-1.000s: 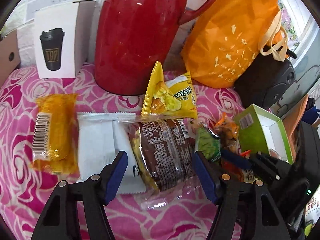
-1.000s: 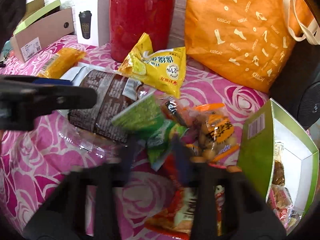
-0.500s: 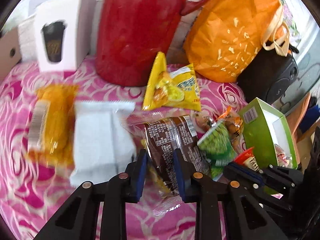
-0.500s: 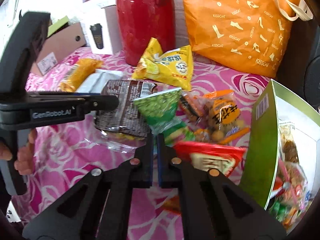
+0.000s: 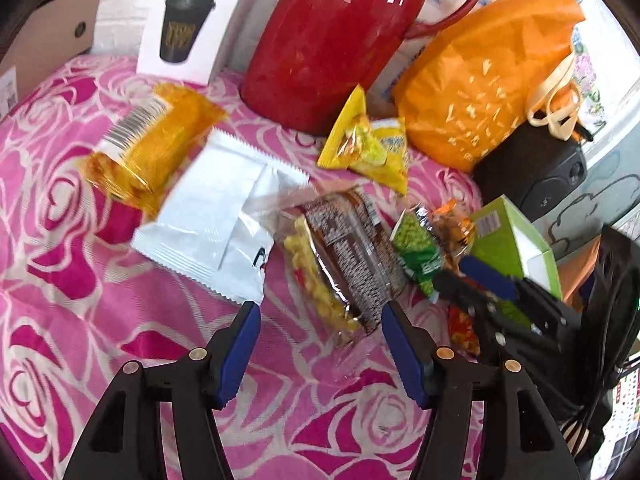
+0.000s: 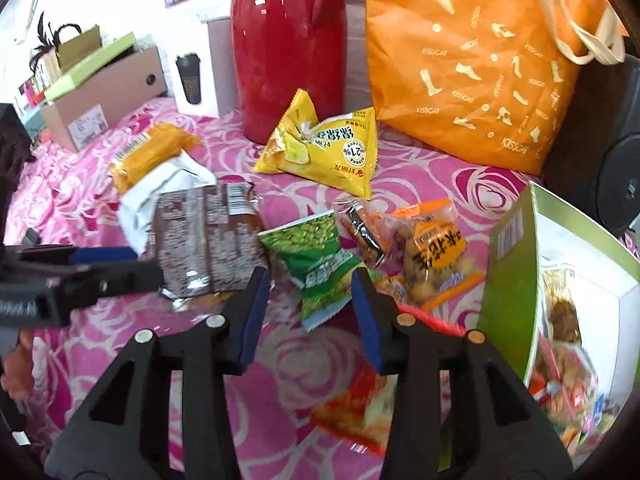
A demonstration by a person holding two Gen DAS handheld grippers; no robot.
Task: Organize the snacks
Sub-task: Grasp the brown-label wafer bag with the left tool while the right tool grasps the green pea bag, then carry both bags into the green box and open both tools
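Observation:
My left gripper is open, its blue pads either side of the near end of a brown snack packet lying on the pink rose cloth. Between the open fingers of my right gripper lies a green pea packet, flat on the cloth. The brown packet sits just left of it. An open green box with several snacks inside stands at the right. A yellow chip packet, a white packet, a golden packet and an orange nut packet lie around.
A red jug, an orange bag, a white cup box and a cardboard box line the back. A black speaker stands at the right. A red-orange packet lies under my right fingers. Pink cloth lies bare at the near left.
Both grippers were closed half a second ago and are now open. The brown packet has swung to the right, off the white packet. The green pea packet now lies flat.

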